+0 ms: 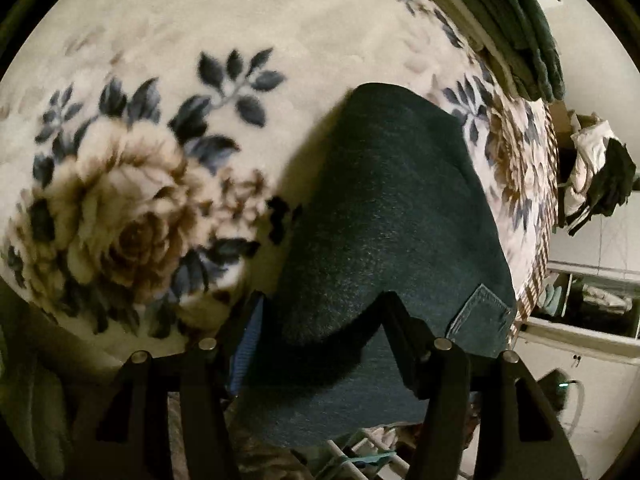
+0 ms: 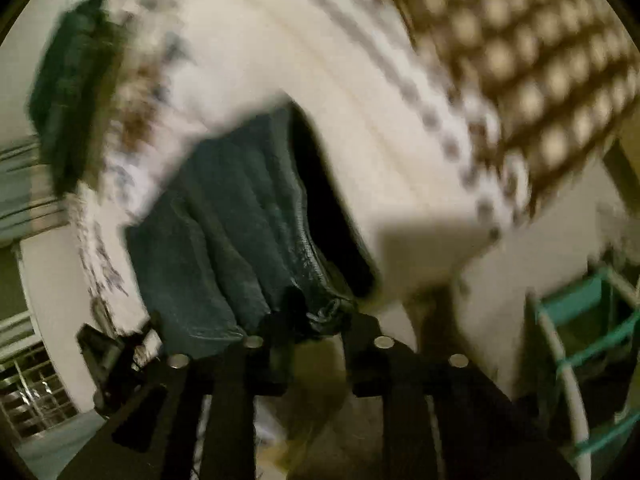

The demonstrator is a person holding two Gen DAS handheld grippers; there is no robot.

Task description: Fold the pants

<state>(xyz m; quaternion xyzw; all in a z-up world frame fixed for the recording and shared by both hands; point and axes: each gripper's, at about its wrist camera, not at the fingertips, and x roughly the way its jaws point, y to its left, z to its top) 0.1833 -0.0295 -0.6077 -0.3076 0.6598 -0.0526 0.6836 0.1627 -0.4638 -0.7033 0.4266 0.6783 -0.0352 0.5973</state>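
Dark blue-green denim pants [image 1: 384, 208] lie folded in a long strip on a cream floral blanket [image 1: 160, 100] spread over a bed. Their near end, with a back pocket [image 1: 480, 312], hangs over the bed's edge. My left gripper [image 1: 324, 312] is shut on that thick near end, and fabric fills the gap between its black fingers [image 1: 404, 328]. The right wrist view is blurred. In it the pants [image 2: 224, 216] run up the blanket, and my right gripper [image 2: 320, 320] is shut on a bunched seam edge at the bed's edge.
A stack of dark green folded clothes [image 1: 520, 20] sits at the far end of the bed [image 2: 68, 100]. A heap of light and dark clothes [image 1: 600, 176] lies beyond the bed's right side. A white and teal rack [image 2: 580, 320] stands on the floor, and a brown checked cloth [image 2: 520, 60] covers the upper right.
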